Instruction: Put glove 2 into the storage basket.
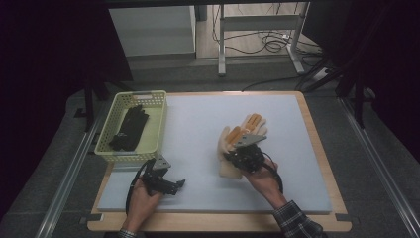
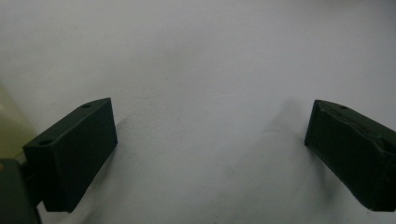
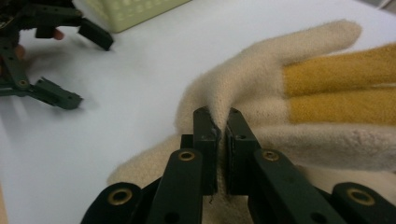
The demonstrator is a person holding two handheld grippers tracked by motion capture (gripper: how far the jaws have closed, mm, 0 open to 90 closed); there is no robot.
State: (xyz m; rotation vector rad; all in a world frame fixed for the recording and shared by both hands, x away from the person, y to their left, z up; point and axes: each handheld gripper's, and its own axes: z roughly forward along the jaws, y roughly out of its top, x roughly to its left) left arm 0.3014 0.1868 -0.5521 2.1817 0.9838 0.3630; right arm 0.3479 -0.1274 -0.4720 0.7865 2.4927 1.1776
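Pinching a fold of the soft, floppy cream glove (image 3: 280, 93) right of the mat's (image 1: 198, 124) middle, the right gripper (image 3: 223, 122) is clamped near its cuff, a good hold, while the left gripper (image 2: 210, 140) gapes empty near the front-left corner.

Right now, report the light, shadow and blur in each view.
High view: dim, dark edges, the mat brightest. Left gripper view: soft grain, faint shadows beside each open jaw. Right gripper view: the glove sharp near the shut jaws, the basket blurred.

Left hand-held gripper (image 1: 174, 184) jaws wide; right hand-held gripper (image 3: 222, 122) pinched closed.
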